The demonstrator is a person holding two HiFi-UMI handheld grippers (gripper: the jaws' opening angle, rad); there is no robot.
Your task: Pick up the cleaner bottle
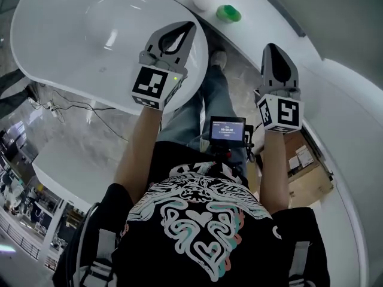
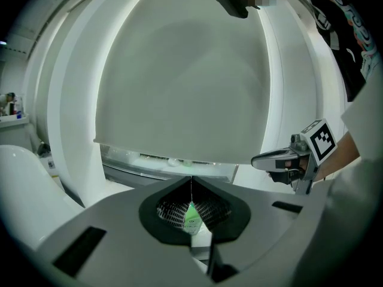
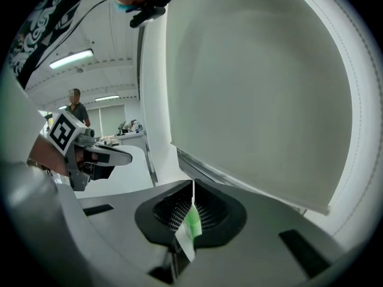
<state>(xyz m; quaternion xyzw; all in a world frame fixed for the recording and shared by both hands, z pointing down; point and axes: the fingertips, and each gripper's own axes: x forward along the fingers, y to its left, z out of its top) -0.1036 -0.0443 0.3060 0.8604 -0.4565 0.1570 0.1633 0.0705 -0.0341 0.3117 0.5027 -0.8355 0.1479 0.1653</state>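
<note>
Black T-shirt with a looping white-and-teal print (image 1: 200, 220) fills the foreground, both bare arms reaching out past it. Left gripper (image 1: 189, 26), matte grey plastic with a marker cube, has its jaws pressed together on nothing, ribbed dark pads meeting at the tip. Right gripper (image 1: 273, 46) is the same: closed, empty. Ahead of both, roughly between their tips, the green-capped pale plastic cleaner bottle (image 1: 228, 13) stands untouched on the smooth white curved ledge (image 1: 251, 27). Under the left gripper lies a glossy white oval basin (image 1: 78, 34). Closed jaws suggest mere approach; they'd need to part before taking that slim bottle.
</note>
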